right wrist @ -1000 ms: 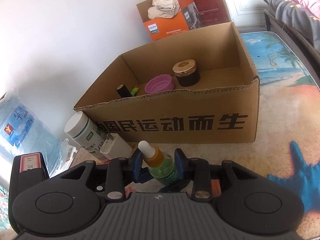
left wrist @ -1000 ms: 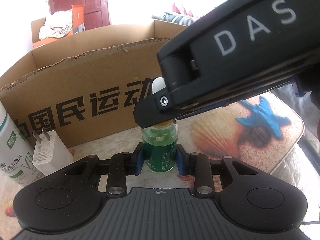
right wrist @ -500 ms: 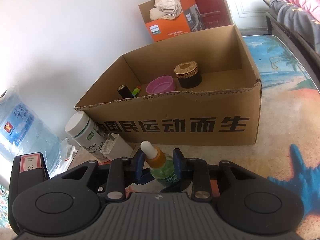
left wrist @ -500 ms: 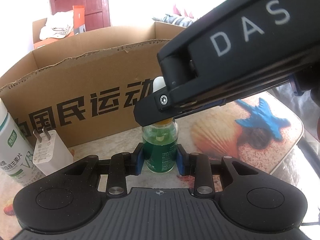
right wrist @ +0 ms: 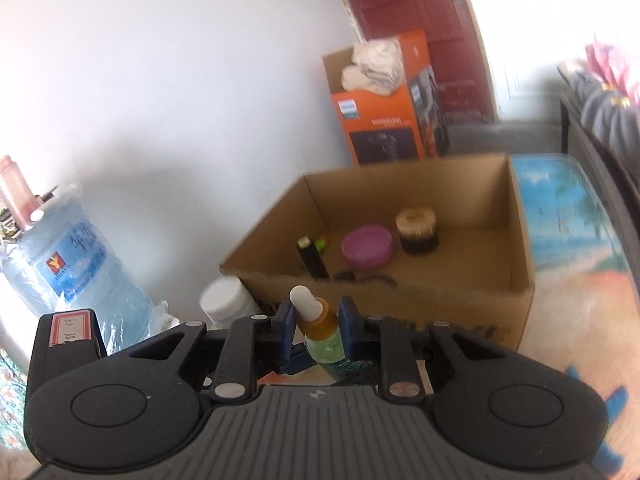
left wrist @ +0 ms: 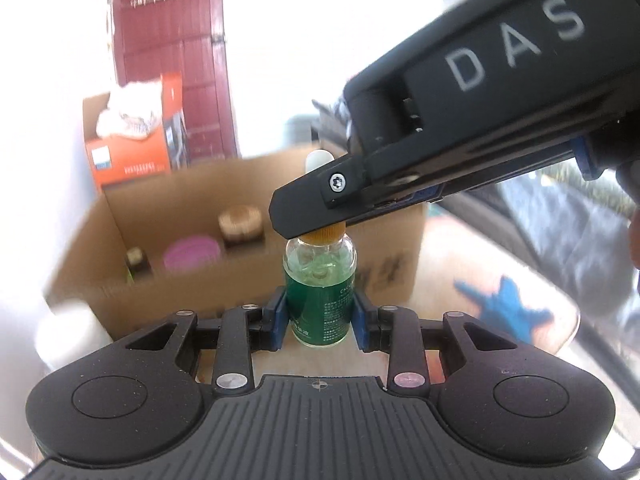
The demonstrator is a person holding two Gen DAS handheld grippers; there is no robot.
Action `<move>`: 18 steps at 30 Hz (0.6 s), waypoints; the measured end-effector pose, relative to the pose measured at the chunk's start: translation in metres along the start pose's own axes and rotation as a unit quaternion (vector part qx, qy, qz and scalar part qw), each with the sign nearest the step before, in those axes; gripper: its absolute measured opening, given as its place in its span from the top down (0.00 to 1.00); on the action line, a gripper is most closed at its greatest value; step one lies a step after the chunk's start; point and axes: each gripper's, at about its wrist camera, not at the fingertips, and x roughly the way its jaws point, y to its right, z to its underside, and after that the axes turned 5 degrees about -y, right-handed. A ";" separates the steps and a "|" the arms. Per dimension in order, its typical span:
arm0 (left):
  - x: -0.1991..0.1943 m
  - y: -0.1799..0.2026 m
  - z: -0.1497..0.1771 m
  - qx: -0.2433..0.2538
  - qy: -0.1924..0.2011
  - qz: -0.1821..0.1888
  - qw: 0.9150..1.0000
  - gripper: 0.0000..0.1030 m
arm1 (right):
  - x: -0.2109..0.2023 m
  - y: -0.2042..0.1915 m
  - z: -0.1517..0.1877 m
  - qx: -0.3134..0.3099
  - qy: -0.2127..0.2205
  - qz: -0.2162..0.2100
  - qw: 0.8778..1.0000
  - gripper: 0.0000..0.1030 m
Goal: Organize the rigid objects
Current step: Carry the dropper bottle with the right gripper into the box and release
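Note:
A green glass dropper bottle (left wrist: 320,300) with an orange collar and white bulb is held by both grippers. My left gripper (left wrist: 320,318) is shut on its green body. My right gripper (right wrist: 318,320) is shut on its orange neck (right wrist: 320,322); its black body (left wrist: 460,128) crosses the left wrist view from the upper right. The bottle is raised near the front wall of an open cardboard box (right wrist: 516,240).
Inside the box lie a pink bowl (right wrist: 366,246), a dark jar with a gold lid (right wrist: 416,226) and a small black bottle (right wrist: 310,256). A white-capped bottle (right wrist: 222,300) stands left of the box. A blue water jug (right wrist: 76,264) and an orange carton (right wrist: 384,120) stand behind.
Both grippers have lifted the dropper bottle off the table, from low in front of the box to about the height of its rim. The box's inside now shows in the left wrist view.

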 end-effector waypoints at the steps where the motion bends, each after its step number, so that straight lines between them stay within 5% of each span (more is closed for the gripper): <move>1: -0.002 -0.003 -0.007 0.000 0.005 0.002 1.000 0.70 | -0.002 -0.001 -0.008 -0.006 0.004 0.000 1.000 0.76; 9: 0.026 -0.024 -0.075 -0.003 -0.003 0.023 1.000 0.70 | 0.009 0.024 -0.072 -0.022 0.010 -0.004 1.000 0.76; 18: 0.133 -0.035 -0.117 -0.036 -0.116 0.062 0.991 0.70 | 0.089 0.121 -0.122 0.052 -0.055 -0.008 0.997 0.76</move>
